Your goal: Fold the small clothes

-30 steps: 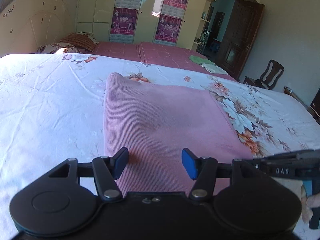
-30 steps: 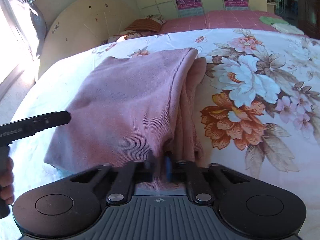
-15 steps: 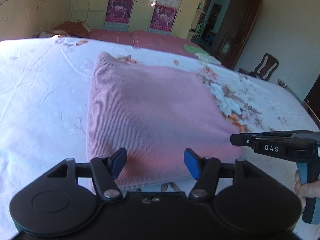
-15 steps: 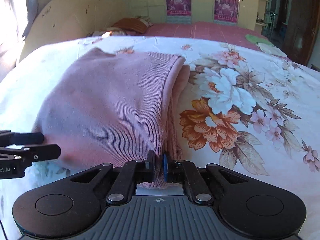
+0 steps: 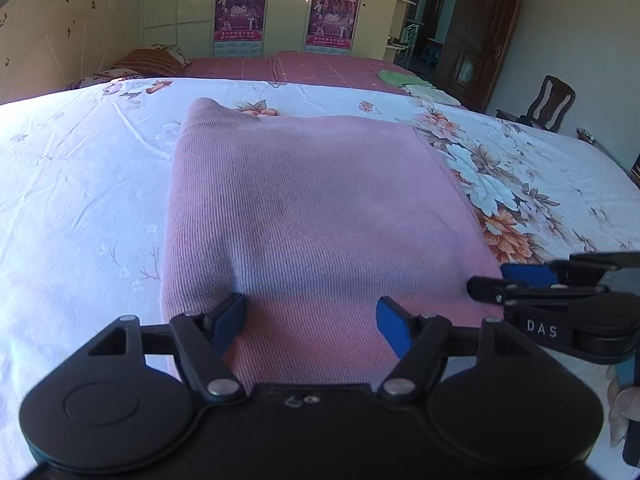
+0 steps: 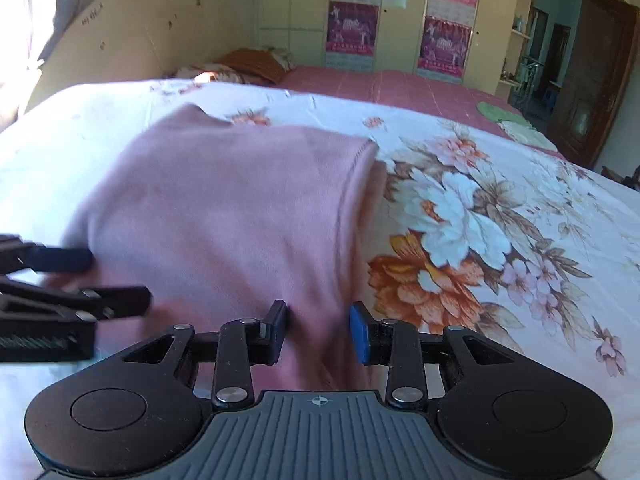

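Pink ribbed knit garment (image 5: 320,216), folded, lies flat on my white floral bedsheet (image 5: 80,184). My left gripper (image 5: 312,318) hovers over its near edge, jaws opening, the cloth under the gap but clear of both blue pads. Only the right wrist view shows the layered side fold; there my right gripper (image 6: 318,332) straddles that edge, jaws opening, neither pad pressing the cloth. Each view catches the other gripper at its margin. 2 posters (image 5: 240,12) hang behind.
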`<state>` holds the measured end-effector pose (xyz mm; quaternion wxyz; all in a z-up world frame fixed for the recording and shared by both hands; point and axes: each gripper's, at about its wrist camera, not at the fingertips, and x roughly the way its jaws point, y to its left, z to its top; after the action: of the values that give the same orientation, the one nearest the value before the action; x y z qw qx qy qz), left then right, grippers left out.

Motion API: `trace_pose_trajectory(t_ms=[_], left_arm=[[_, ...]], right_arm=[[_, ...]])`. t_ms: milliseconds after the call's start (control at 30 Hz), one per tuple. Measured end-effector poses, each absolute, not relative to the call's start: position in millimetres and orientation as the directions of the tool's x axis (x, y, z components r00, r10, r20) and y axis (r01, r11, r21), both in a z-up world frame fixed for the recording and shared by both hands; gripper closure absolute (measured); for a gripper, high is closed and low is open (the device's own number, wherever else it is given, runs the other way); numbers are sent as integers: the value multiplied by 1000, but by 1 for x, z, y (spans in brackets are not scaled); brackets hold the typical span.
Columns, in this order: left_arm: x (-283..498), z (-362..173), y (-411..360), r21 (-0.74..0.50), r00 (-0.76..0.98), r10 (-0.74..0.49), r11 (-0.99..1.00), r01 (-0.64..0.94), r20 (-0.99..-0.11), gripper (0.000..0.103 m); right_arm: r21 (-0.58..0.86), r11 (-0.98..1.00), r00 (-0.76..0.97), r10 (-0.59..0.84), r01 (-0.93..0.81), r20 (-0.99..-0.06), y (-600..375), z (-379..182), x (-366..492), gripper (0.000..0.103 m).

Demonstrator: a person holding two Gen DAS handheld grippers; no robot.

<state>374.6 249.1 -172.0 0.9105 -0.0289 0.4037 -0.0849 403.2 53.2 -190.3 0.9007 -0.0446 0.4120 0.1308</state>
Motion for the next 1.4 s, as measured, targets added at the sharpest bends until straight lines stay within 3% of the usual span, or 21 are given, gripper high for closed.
trace_pose_trajectory(t_ms=[100,167,267,300,333,400,600,667,733,933,1067,1300,1400], left_arm=[[373,-170,250,-127,656,-174,985,120,-734,32],[371,-168,250,-132,654,-172,985,110,-737,29],[367,-162,249,-163,648,-176,983,81,-741,13],[364,-160,248,-168,645,-172,983,69,-745,6],[362,-157,247,-169,643,-167,984,58,-748,4],[355,-153,244,-162,633,-146,986,33,-760,0],[313,-130,232,-12,599,35,997,-74,-800,0],[285,-111,229,21,644,66,997,-77,-762,0],[253,-89,224,46,693,91,995,-84,-715,0],[167,-36,207,48,744,149,987,-156,-652,0],[118,-11,190,69,748,192,979,-192,-635,0],[62,19,175,24,769,235,961,-274,-594,0],[48,26,166,49,786,267,956,-290,-557,0]], right_arm=[[94,971,618,212,-219,-757,38,-195,404,56],[94,973,612,208,-213,-763,38,-191,403,56],[123,970,619,230,-211,-751,39,-177,395,55],[141,967,617,244,-211,-748,37,-173,391,49],[160,964,618,258,-211,-743,35,-169,387,32],[196,957,620,289,-216,-730,31,-161,378,15],[358,906,569,421,-226,-706,3,-137,339,15],[396,881,545,471,-259,-693,-5,-125,320,11],[409,857,541,516,-314,-664,-11,-108,293,0],[412,820,553,572,-397,-606,-31,-64,216,0],[338,839,592,542,-427,-597,-39,-33,166,0],[89,919,771,371,-383,-518,-40,8,89,0],[87,926,798,363,-368,-481,-47,14,74,0]])
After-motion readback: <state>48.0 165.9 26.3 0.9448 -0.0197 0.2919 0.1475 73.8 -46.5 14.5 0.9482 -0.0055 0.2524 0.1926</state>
